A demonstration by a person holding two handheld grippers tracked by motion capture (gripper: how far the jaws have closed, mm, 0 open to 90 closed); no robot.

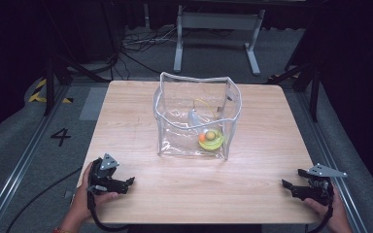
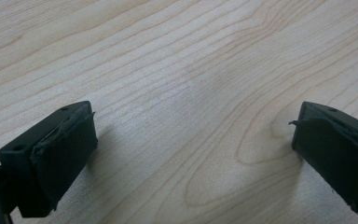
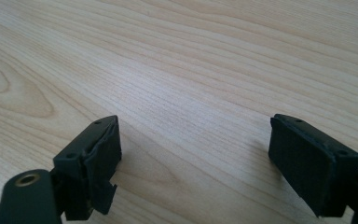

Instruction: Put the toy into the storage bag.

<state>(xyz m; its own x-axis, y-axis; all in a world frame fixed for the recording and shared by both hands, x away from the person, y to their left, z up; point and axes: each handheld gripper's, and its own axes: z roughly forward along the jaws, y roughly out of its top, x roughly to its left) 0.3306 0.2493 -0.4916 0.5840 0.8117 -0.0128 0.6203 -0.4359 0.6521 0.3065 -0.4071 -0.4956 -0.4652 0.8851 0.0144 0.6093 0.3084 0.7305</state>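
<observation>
A person sits at a wooden surface (image 1: pixel 141 194) and holds a tool in each hand. The left gripper (image 1: pixel 130 182) rests near the front left corner, with the left hand (image 1: pixel 88 194) wrapped around its back end. The right gripper (image 1: pixel 287 184) rests near the front right corner, held by the right hand (image 1: pixel 331 209). Both tools point in toward the middle of the surface, and they are well apart from each other.

In the left gripper view, the left gripper (image 2: pixel 193 140) has its two black jaws spread wide. Between them there is only bare wood. The soft pad on the left jaw looks a bit loose and wrinkled at its edge.

In the right gripper view, the right gripper (image 3: pixel 195 144) also has its jaws spread wide, with bare wood between them. The pad on its left jaw looks torn and ragged at the bottom.

A clear plastic bag (image 1: pixel 175 131) stands open in the middle of the surface, closer to the far side. It is well away from both tools. Its top edge is wavy and has a pale rim. Inside it, at the bottom right, lies a yellow-green ring (image 1: pixel 212 141) with a small orange ball (image 1: pixel 202 137) sitting just beside a second, paler ball on top of it. A thin yellow cord (image 1: pixel 205 104) curves inside the bag, above the ring.

Behind the surface, on the grey floor (image 1: pixel 281 53), stand the legs of a metal frame (image 1: pixel 218 29), and some black cables (image 1: pixel 141 41) lie near it.
</observation>
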